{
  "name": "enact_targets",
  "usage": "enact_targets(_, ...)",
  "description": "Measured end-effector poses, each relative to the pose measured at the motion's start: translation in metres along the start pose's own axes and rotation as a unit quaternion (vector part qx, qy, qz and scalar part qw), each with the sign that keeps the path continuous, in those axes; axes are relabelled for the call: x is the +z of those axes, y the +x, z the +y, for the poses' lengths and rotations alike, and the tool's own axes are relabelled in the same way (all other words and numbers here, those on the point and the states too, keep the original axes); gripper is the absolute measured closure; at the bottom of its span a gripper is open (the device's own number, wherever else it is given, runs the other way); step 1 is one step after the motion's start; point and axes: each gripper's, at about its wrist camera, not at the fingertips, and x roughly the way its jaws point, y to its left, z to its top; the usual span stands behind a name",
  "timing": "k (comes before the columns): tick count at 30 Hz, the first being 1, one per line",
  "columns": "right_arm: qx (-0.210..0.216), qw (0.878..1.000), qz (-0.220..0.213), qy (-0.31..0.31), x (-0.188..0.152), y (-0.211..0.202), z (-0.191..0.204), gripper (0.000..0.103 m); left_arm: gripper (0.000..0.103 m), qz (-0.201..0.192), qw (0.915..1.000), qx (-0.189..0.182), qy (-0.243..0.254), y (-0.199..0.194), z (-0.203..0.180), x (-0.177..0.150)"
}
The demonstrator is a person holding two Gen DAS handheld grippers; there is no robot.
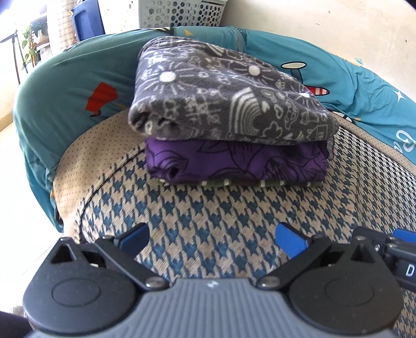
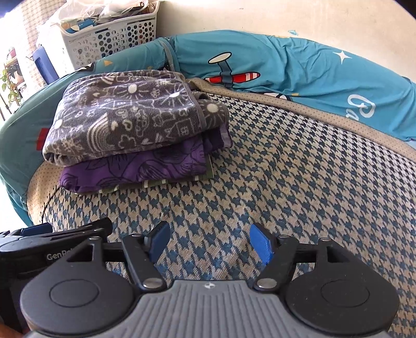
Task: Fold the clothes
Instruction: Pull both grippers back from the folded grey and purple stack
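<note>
On houndstooth cushion (image 1: 208, 215): folded stack (image 1: 228, 135) complete, grey (image 2: 124, 117) over purple (image 2: 135, 166) over striped (image 2: 179, 180); left tool (image 1: 212, 238), right tool (image 2: 209, 243) released, empty; nothing visibly unfolded.

Domestic setting, likely a bedroom or living room: houndstooth-upholstered cushion (image 2: 260, 182) against a cream wall (image 2: 260, 18), cartoon-print teal bedding (image 2: 299, 67), perforated plastic laundry basket (image 2: 111, 39) holding items, potted plant (image 1: 30, 44) by a bright window.
</note>
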Motion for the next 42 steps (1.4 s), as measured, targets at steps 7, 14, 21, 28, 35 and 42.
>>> enact_targets(7, 0.000, 1.000, 0.015, -0.025, -0.009, 0.000, 0.014, 0.035, 0.000, 0.006, 1.0000, 0.004, -0.003, -0.006, 0.007, -0.013)
enact_targets(14, -0.008, 0.999, 0.016, -0.032, -0.010, -0.004, 0.016, 0.035, 0.000, 0.000, 1.0000, 0.009, 0.003, -0.009, 0.006, -0.016)
enact_targets(21, -0.008, 0.999, 0.016, -0.029, -0.010, -0.004, 0.017, 0.035, 0.000, 0.002, 0.9999, 0.009, 0.006, -0.008, 0.004, -0.018)
enact_targets(28, -0.008, 0.999, 0.020, -0.026, -0.010, -0.002, 0.017, 0.035, 0.000, 0.003, 0.9999, 0.012, 0.004, -0.007, 0.005, -0.018)
enact_targets(35, -0.009, 0.999, 0.020, -0.026, -0.011, -0.002, 0.017, 0.035, 0.000, 0.004, 0.9999, 0.014, 0.006, -0.006, 0.005, -0.018)
enact_targets(42, -0.011, 0.999, 0.021, -0.026, -0.012, 0.000, 0.017, 0.035, 0.000, 0.004, 0.9998, 0.016, 0.007, -0.006, 0.004, -0.017)
